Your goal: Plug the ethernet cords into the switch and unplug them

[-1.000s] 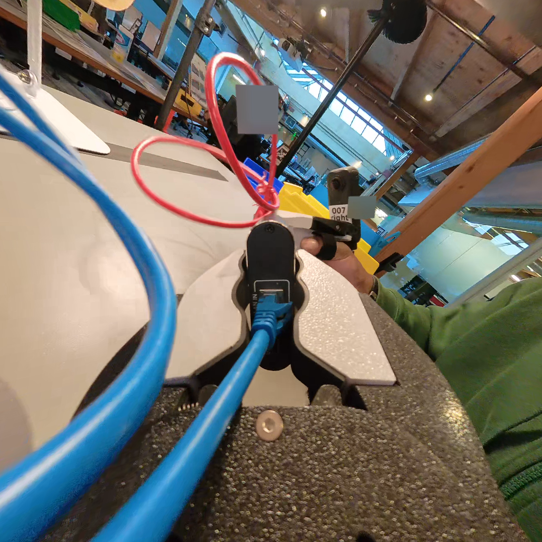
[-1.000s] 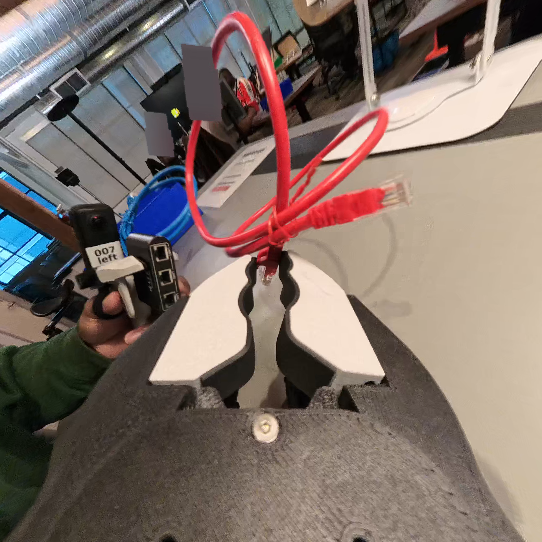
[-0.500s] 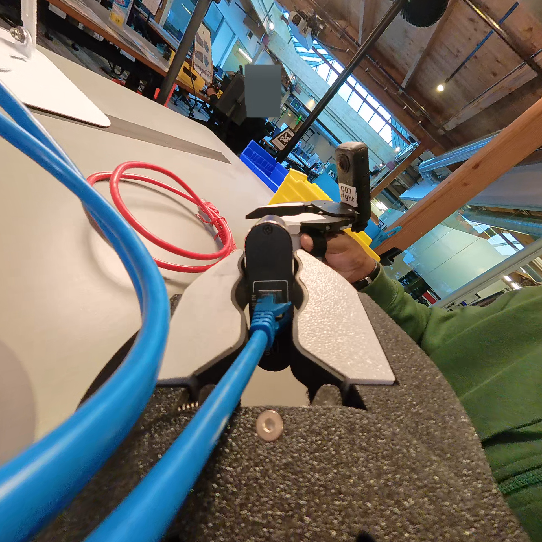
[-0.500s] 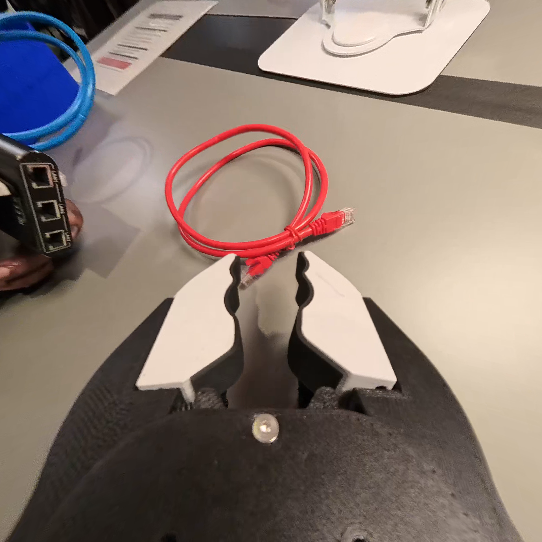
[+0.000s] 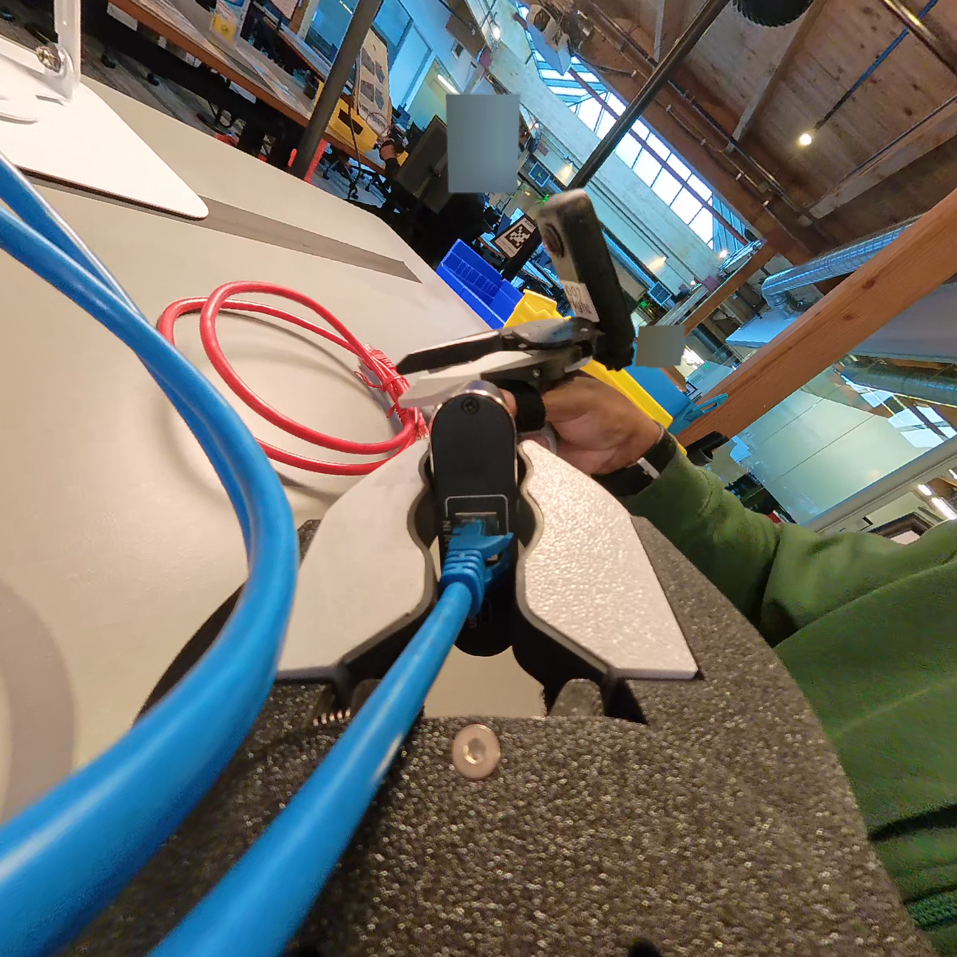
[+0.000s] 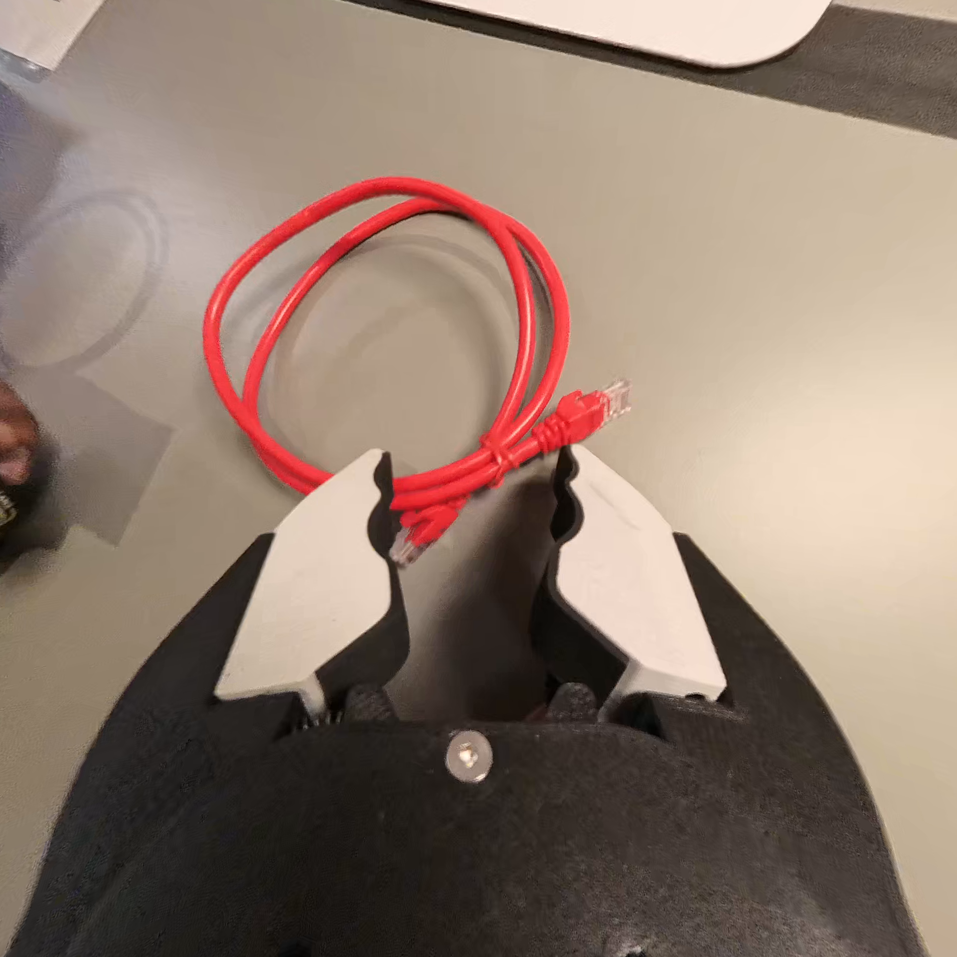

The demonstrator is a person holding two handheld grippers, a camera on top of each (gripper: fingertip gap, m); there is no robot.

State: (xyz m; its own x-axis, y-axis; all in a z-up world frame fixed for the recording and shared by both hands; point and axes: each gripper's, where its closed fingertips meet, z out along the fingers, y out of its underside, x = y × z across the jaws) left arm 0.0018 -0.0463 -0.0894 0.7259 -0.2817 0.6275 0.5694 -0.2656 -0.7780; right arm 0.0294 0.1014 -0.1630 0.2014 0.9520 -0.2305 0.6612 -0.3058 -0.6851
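Switch (image 5: 474,466) pinched in our left gripper (image 5: 474,510), blue cord (image 5: 461,569) plugged in; right gripper (image 6: 474,468) jaws spread over red cord (image 6: 362,290) on table (image 6: 725,259). Label writing skipped.

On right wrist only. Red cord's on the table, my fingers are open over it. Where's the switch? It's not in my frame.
Observer: The left gripper is shut on the switch, a slim black box clamped between its fingers.
Operator: Anything plugged into it?
Observer: Yes. The blue cord has its plug seated in the port that faces the left camera. From there it runs back past the gripper body and swings in a wide loop at the left of that view.
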